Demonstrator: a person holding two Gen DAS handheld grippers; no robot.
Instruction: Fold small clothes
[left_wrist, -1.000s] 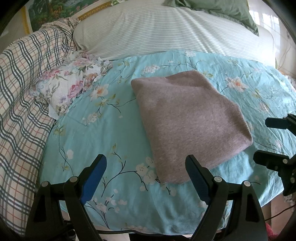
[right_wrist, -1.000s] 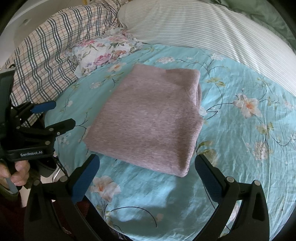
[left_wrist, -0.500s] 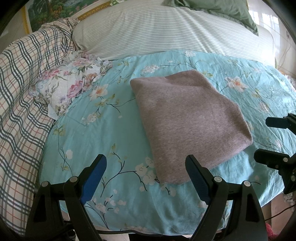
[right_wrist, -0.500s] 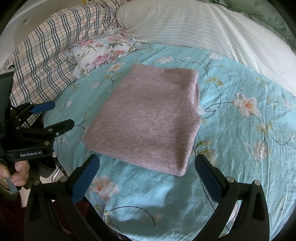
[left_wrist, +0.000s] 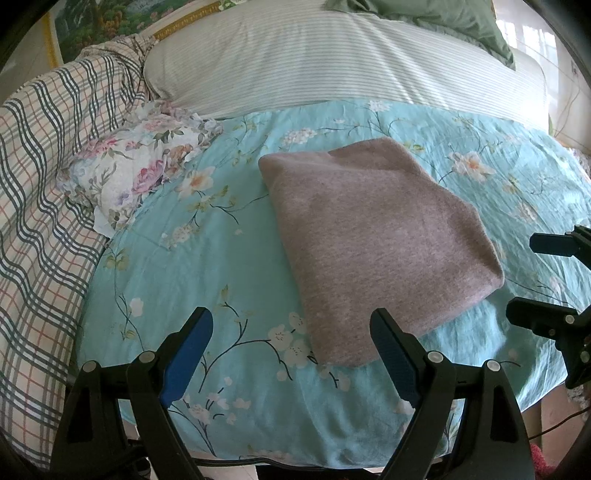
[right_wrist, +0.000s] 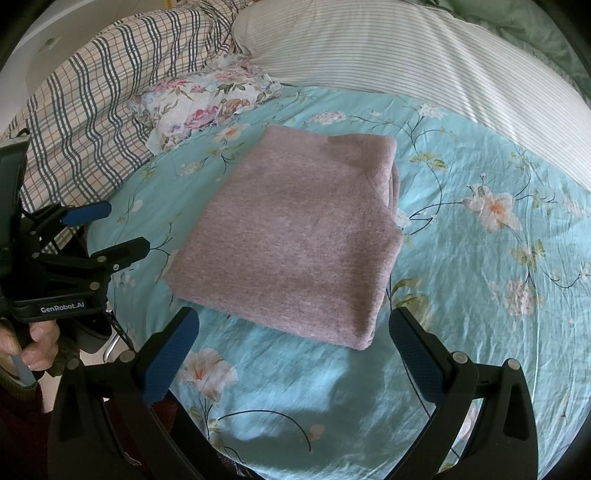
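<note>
A mauve-grey knit garment (left_wrist: 369, 236) lies folded into a flat rectangle on the turquoise floral sheet (left_wrist: 207, 266); it also shows in the right wrist view (right_wrist: 295, 240). My left gripper (left_wrist: 291, 332) is open and empty, held just short of the garment's near corner. My right gripper (right_wrist: 293, 332) is open and empty, just short of the garment's near edge. The right gripper also shows at the right edge of the left wrist view (left_wrist: 546, 280), and the left gripper at the left of the right wrist view (right_wrist: 107, 229), both apart from the garment.
A folded floral-print cloth (left_wrist: 136, 173) lies at the sheet's far left corner. A plaid blanket (left_wrist: 40, 192) is bunched on the left. A striped bolster (left_wrist: 332, 62) runs along the back with a green pillow (left_wrist: 436, 18) behind it. The sheet's front edge drops off below the grippers.
Almost nothing differs. The right wrist view has shifted very slightly, so the garment sits a touch further left and lower in it. Both grippers stay open.
</note>
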